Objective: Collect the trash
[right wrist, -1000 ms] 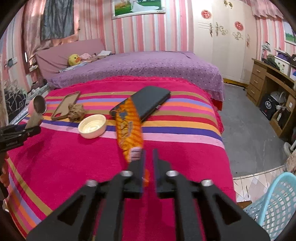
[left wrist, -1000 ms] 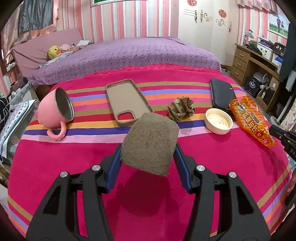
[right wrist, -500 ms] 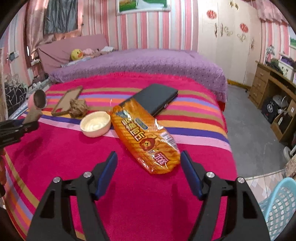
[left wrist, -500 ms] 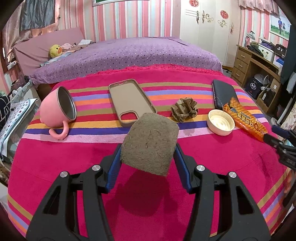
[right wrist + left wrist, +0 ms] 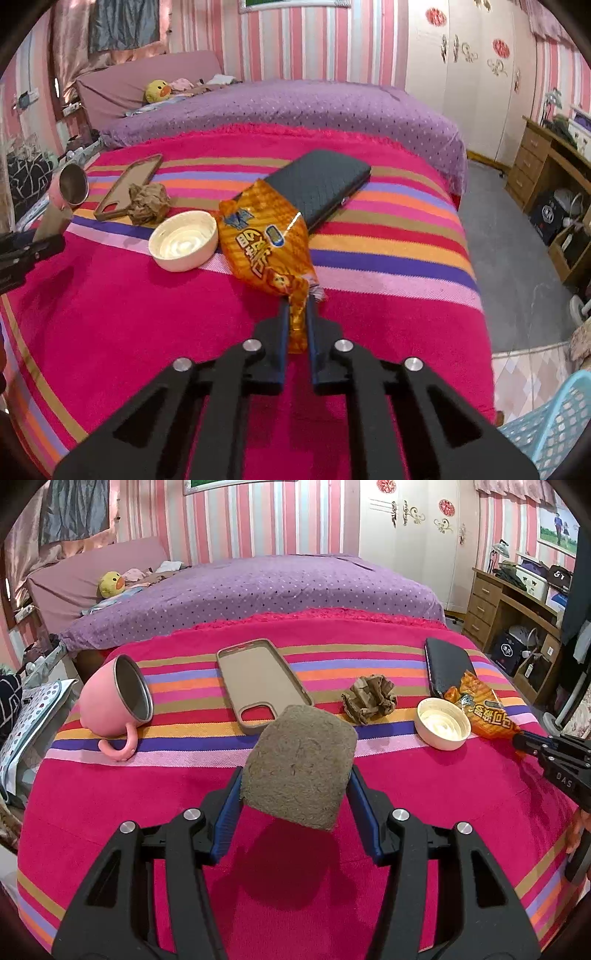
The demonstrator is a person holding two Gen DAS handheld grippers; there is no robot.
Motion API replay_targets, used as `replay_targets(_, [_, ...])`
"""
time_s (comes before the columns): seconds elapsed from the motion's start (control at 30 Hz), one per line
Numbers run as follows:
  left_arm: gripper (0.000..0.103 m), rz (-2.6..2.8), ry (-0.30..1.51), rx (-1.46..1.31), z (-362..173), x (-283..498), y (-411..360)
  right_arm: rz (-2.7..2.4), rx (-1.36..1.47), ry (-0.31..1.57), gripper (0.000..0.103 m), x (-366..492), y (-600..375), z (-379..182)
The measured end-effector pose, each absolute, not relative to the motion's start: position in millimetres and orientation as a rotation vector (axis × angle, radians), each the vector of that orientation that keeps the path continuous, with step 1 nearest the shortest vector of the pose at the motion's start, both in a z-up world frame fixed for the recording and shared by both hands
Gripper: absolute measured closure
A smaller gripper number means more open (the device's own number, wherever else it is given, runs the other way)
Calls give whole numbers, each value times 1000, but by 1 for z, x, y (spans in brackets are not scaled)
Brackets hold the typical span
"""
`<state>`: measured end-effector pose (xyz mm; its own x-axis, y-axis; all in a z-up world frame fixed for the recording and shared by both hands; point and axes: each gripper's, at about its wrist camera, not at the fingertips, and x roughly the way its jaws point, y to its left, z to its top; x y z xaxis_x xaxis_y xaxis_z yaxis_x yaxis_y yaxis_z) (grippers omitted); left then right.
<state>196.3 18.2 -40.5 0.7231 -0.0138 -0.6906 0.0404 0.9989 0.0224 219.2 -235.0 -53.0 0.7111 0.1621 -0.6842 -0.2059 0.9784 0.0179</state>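
Note:
My left gripper [image 5: 295, 786] is shut on a flat brown fibre pad [image 5: 299, 768] and holds it above the red striped blanket [image 5: 147, 797]. My right gripper [image 5: 296, 310] is shut on the near end of an orange snack wrapper [image 5: 264, 243], whose far end rests on the blanket and against a black wallet [image 5: 321, 188]. The wrapper [image 5: 480, 709] and right gripper [image 5: 554, 757] also show at the right of the left wrist view. A crumpled brown paper ball [image 5: 369, 699] and a cream plastic lid [image 5: 442, 728] lie on the blanket.
A pink mug [image 5: 114, 698] lies on its side at the left, with a tan phone case [image 5: 260, 683] in the middle. A light blue mesh basket [image 5: 550, 428] stands on the floor at the lower right. A wooden desk [image 5: 554, 158] stands at the right.
The right gripper was shut on the wrapper, opened and dropped it flat half a second ago, and has now shut on its near end again. The left gripper has stayed still with the pad.

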Motion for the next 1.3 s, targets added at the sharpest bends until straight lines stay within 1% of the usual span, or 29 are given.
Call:
replay_targets(0.17, [50, -33, 746, 45, -38, 192, 14, 186, -76, 679, 96, 200, -244, -38])
replay_targets(0.4, [50, -51, 727, 19, -26, 179, -2, 171, 4, 603, 96, 166, -274, -11])
replay_targets(0.67, [50, -97, 685, 31, -15, 148, -52, 133, 47, 591, 96, 121, -323, 0])
replay_targets(1.03, [49, -273, 649, 83, -10, 118, -191, -66, 75, 600, 96, 48, -443, -3])
replay_targets(1.3, [49, -415, 679, 74, -21, 108, -292, -235, 109, 623, 96, 5, -531, -15])
